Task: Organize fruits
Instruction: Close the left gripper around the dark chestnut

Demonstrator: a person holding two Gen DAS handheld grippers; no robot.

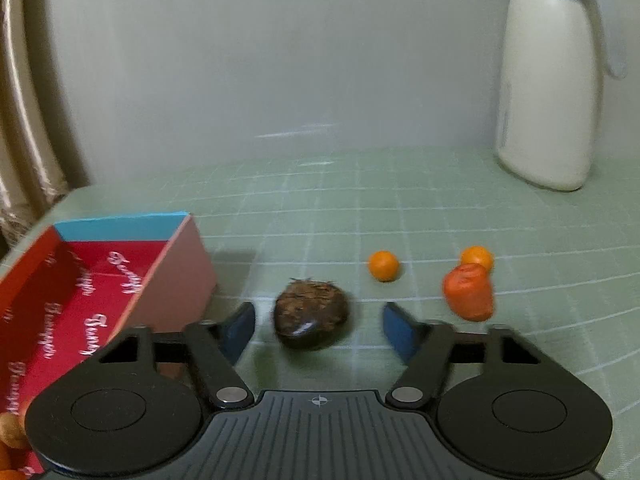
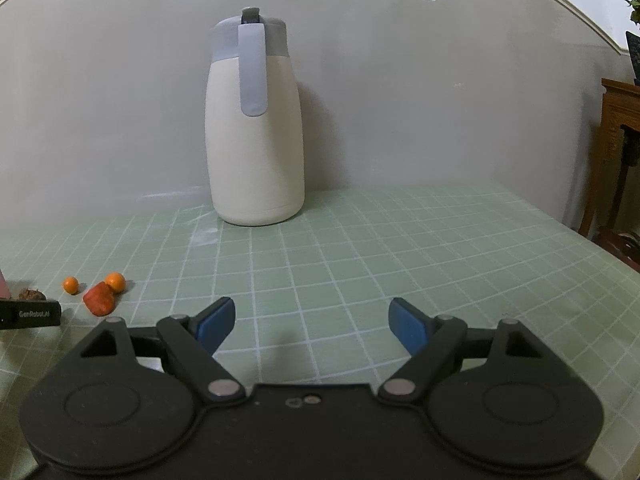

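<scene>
A home, likely a dining room: a table [image 2: 400, 240] under a green checked cloth stands against a plain wall, a cream thermos jug [image 2: 254, 136] at its back edge, carved wooden furniture [image 2: 616, 152] past its right edge.

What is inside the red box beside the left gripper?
The red box shows a printed red lining; orange fruit peeks out at its near corner. The left gripper hides the rest.

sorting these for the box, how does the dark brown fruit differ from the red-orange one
The dark brown, rough-topped fruit is rounder, with a scaly top and glossy lower side; the smooth red-orange oblong fruit is more elongated. The brown one lies between the open left gripper fingers; the red-orange one sits off to the right. Both rest on the green mat.
</scene>
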